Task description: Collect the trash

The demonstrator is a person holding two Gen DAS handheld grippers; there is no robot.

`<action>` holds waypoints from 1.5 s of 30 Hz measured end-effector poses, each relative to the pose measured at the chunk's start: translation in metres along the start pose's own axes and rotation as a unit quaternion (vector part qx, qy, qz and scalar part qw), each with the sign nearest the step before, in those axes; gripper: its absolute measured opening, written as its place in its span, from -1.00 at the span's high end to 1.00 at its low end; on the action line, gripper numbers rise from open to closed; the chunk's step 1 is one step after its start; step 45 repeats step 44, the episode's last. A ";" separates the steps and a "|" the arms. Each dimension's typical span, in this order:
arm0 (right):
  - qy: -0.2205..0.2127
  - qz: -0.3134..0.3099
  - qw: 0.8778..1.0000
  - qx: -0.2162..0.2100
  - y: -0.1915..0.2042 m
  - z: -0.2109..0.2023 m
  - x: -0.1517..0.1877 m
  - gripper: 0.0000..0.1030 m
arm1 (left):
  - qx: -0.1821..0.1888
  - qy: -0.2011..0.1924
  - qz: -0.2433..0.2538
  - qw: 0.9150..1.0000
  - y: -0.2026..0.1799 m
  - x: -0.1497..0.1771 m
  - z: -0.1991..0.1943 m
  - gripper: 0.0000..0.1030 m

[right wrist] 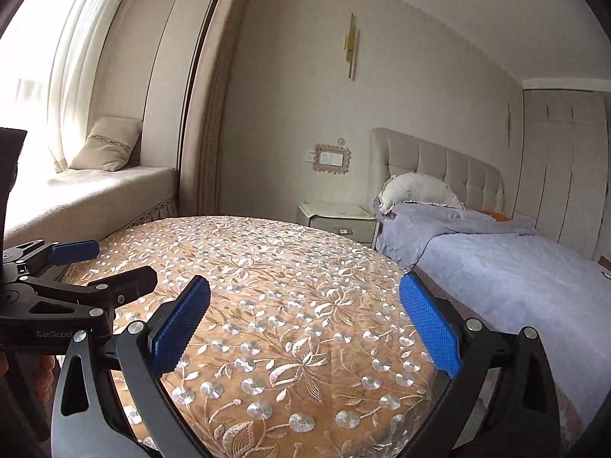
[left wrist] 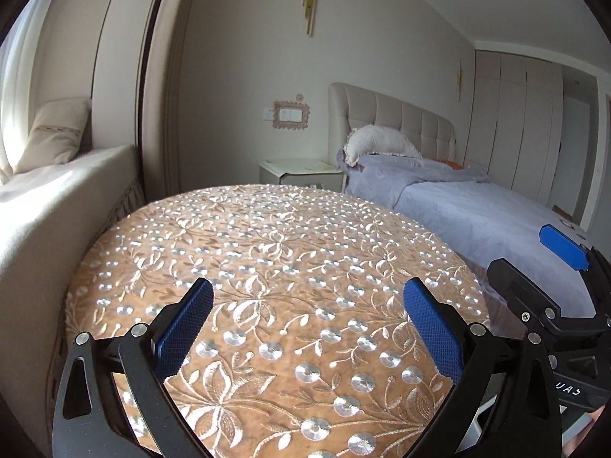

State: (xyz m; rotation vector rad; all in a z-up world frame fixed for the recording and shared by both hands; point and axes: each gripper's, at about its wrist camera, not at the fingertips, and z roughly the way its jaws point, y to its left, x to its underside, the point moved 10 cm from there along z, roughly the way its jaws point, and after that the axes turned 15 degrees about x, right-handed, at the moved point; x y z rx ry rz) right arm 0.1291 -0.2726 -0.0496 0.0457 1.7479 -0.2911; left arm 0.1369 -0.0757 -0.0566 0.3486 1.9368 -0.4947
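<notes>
Two sets of tongs hang over a round worktop (left wrist: 267, 267) draped in a tan floral-embroidered cloth, in a bedroom. The left tongs (left wrist: 309, 324) stand wide apart and hold nothing; the right tongs (right wrist: 305, 320) gape equally wide, also unladen. No trash shows in either view. Behind the worktop sit a nightstand (left wrist: 301, 173), a lavender-covered bed (left wrist: 477, 213) and a cushioned window seat (right wrist: 114, 183).

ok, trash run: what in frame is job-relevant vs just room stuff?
Job:
left gripper, open
right gripper, open
No trash visible

Just there:
round embroidered table
bed
nightstand
window-seat cushion
white pillow
</notes>
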 end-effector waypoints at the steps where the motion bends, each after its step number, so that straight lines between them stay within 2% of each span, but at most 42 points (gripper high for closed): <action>1: 0.000 0.003 1.000 -0.005 0.003 0.000 -0.002 -0.91 | -0.002 -0.004 0.001 1.000 0.003 -0.002 -0.003 -0.90; 9: -0.003 0.011 1.000 -0.015 0.016 -0.004 -0.012 -0.91 | 0.009 0.012 -0.014 1.000 0.017 -0.008 -0.010 -0.90; 12: -0.001 0.012 1.000 -0.017 0.016 -0.003 -0.014 -0.91 | 0.011 0.007 -0.020 1.000 0.017 -0.008 -0.011 -0.90; 25: -0.007 0.011 1.000 -0.016 0.019 -0.003 -0.017 -0.91 | -0.039 -0.010 0.021 0.999 0.013 -0.016 -0.020 -0.90; 45: -0.004 0.001 1.000 -0.014 0.021 -0.002 -0.014 -0.91 | -0.074 -0.017 0.051 0.996 0.012 -0.018 -0.026 -0.90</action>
